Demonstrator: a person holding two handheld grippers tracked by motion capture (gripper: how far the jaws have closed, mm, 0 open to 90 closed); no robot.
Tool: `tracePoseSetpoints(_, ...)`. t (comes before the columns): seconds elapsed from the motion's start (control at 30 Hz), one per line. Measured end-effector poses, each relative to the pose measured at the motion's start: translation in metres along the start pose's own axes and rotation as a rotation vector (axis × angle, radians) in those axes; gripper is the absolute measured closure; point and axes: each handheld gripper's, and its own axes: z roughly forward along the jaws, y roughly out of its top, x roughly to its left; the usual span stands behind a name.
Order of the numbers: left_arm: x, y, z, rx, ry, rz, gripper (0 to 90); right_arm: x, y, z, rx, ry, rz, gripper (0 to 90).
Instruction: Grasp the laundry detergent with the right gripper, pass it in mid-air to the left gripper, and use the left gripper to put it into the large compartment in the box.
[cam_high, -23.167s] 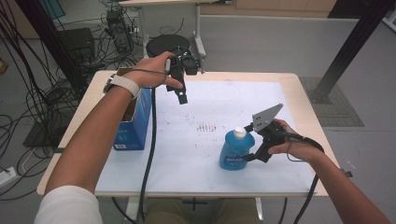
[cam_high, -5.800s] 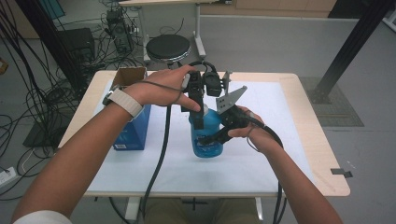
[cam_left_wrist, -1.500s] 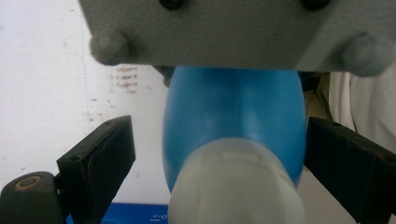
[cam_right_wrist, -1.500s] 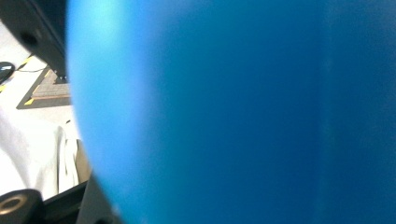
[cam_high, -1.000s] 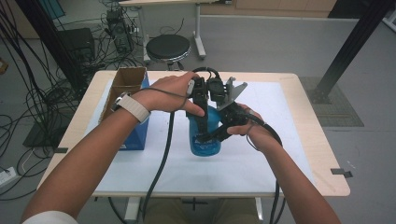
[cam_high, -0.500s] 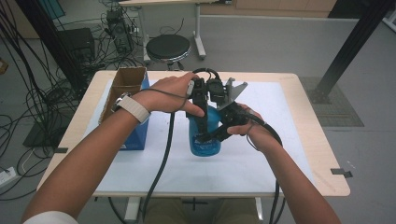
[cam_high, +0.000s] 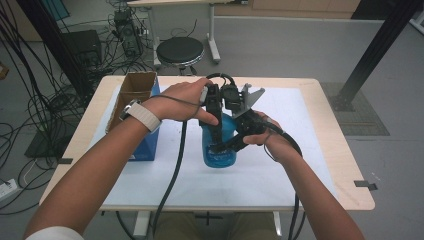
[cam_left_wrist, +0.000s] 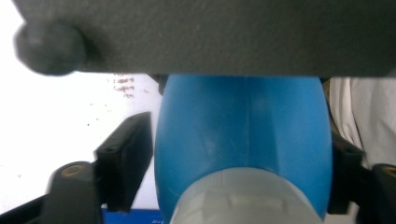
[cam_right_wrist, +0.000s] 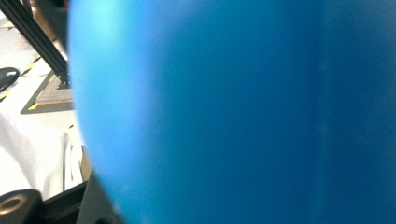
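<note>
The left claw (cam_high: 216, 131) comes down over the top of the blue bottle (cam_high: 219, 145), its 2 jaws either side of the bottle's shoulder. In the left gripper view the bottle (cam_left_wrist: 243, 140) sits between the black pads (cam_left_wrist: 126, 158), cap nearest the camera; the jaws have just been closing, but a thin gap shows at the left pad, so they stand apart, not yet pressing. The right claw (cam_high: 231, 146) is clamped on the bottle's body from the right side, low down, and in the right gripper view the blue wall (cam_right_wrist: 233, 112) sits tight against the lens.

The bottle stands upright at the middle of the bench (cam_high: 320, 95), on a white sheet (cam_high: 295, 125). Both hands crowd it; a cable (cam_high: 172, 170) trails from the left claw toward the near edge. To the left, an open carton (cam_high: 134, 95) stands near the left edge, apart from the bottle. The right half of the sheet is open room.

Beyond the far edge stand a stool (cam_high: 180, 50), a dark post (cam_high: 375, 50) and tangled cables (cam_high: 55, 95) on a grey floor.
</note>
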Motion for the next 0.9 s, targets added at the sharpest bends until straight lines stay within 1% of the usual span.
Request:
tracePoseSetpoints(0.17, 0.0005, -0.0007, 0.0007, 0.001, -0.007, -0.005, 29.5, 0.0000, 0.0000, 0.0005, 0.005, 0.001, -0.002, 43.3)
tracePoseSetpoints(0.7, 0.0002, -0.0017, 0.0013, -0.008, -0.012, 0.002, 30.6, 0.0000, 0.0000, 0.0014, 0.008, 0.001, -0.005, 43.2)
tracePoseSetpoints(0.8, 0.0002, -0.0020, 0.0012, -0.015, -0.025, -0.007, 32.9, 0.0001, -0.0001, 0.0016, 0.013, -0.001, -0.004, 43.2)
tracePoseSetpoints(0.83, 0.0001, -0.0021, 0.0008, -0.015, -0.027, 0.003, 35.5, -0.0001, -0.0001, 0.0017, 0.013, -0.002, -0.009, 43.2)
tracePoseSetpoints(0.87, 0.0001, -0.0021, 0.0007, -0.014, -0.026, 0.003, 37.4, 0.0001, -0.0005, 0.0015, 0.014, 0.001, 0.005, 43.2)
tracePoseSetpoints(0.9, 0.0004, -0.0023, 0.0009, -0.015, -0.029, 0.001, 37.4, -0.0001, -0.0007, 0.0013, 0.013, 0.001, 0.005, 43.2)
